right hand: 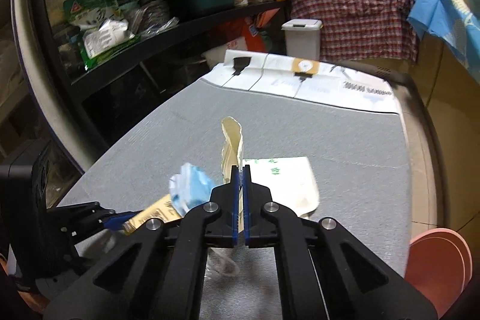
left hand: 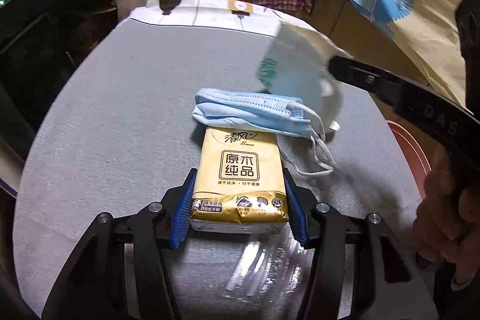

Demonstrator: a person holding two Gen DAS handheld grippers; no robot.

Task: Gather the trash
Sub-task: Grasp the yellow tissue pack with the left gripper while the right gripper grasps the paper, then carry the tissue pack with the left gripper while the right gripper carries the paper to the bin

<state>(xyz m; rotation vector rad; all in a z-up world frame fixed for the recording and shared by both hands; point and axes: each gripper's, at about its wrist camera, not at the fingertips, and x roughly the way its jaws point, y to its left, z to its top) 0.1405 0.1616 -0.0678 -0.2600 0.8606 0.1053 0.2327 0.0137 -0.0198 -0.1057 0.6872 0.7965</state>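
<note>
My left gripper [left hand: 238, 174] is shut on a gold tissue pack [left hand: 238, 179] resting on the grey table [left hand: 120, 110]. A folded blue face mask [left hand: 249, 111] lies on the pack's far end. My right gripper [right hand: 241, 168] is shut on a white paper bag with green print [right hand: 285, 179] and lifts it above the table; the bag also shows raised in the left wrist view [left hand: 294, 62]. In the right wrist view the blue mask [right hand: 190, 189], the tissue pack [right hand: 156, 213] and my left gripper [right hand: 117, 219] show at lower left.
Clear plastic wrap [left hand: 270, 263] lies under my left gripper. White flat packages [right hand: 300, 74] lie at the table's far end. A white bin [right hand: 301, 38] stands beyond it. Cluttered shelves [right hand: 120, 20] stand left. Something pink [right hand: 438, 269] sits at the table's right edge.
</note>
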